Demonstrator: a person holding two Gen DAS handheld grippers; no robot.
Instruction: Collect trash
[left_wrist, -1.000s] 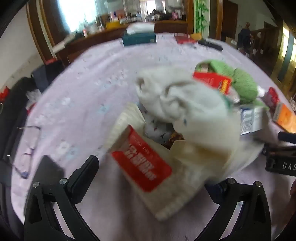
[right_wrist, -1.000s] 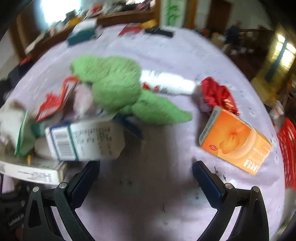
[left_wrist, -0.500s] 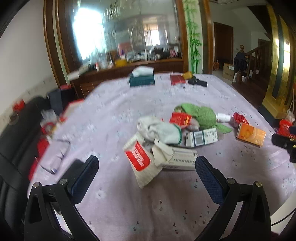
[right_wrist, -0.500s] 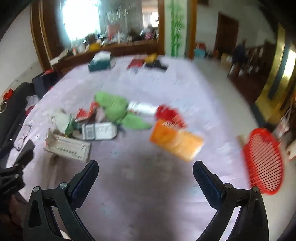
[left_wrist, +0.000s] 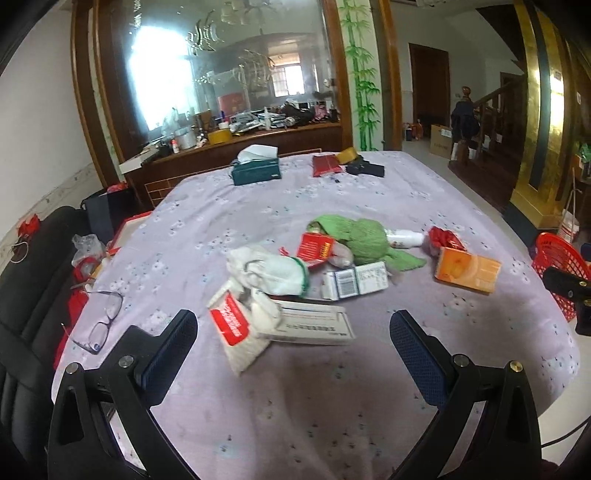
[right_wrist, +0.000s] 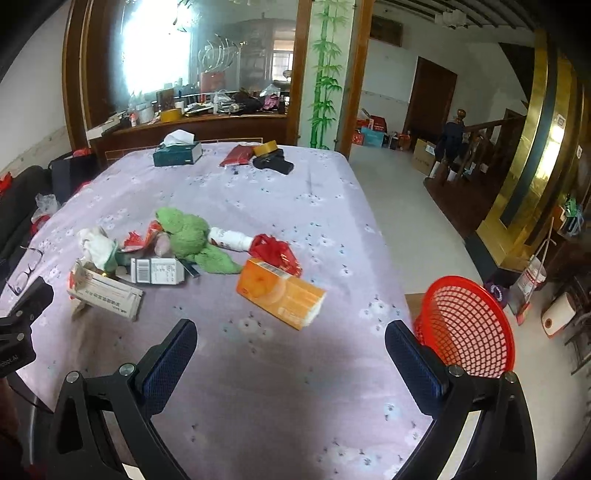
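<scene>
Left gripper (left_wrist: 293, 328): jaws spread wide, nothing between them, held above the near edge of the table (left_wrist: 332, 406). Right gripper (right_wrist: 290, 336): same, spread wide and empty, over the table's near right part.

Trash sits in a loose pile mid-table. Nearest the left gripper: red-and-white packet (left_wrist: 236, 330) leaning against a long white box (left_wrist: 314, 325). Behind those, a crumpled white cloth (left_wrist: 269, 269), a small barcode box (left_wrist: 354, 282), a red wrapper (left_wrist: 314, 247). Green cloth (right_wrist: 188, 236) lies on top toward the back, white bottle (right_wrist: 231, 238) just beside it. Orange carton (right_wrist: 280, 291) lies apart from the pile, closest to the right gripper, with crumpled red plastic (right_wrist: 277, 253) touching its far side.

Red mesh basket (right_wrist: 467, 325) is off the table's right edge. Glasses (left_wrist: 99, 319) at the left edge. Tissue box (right_wrist: 177, 153) at the far end.
</scene>
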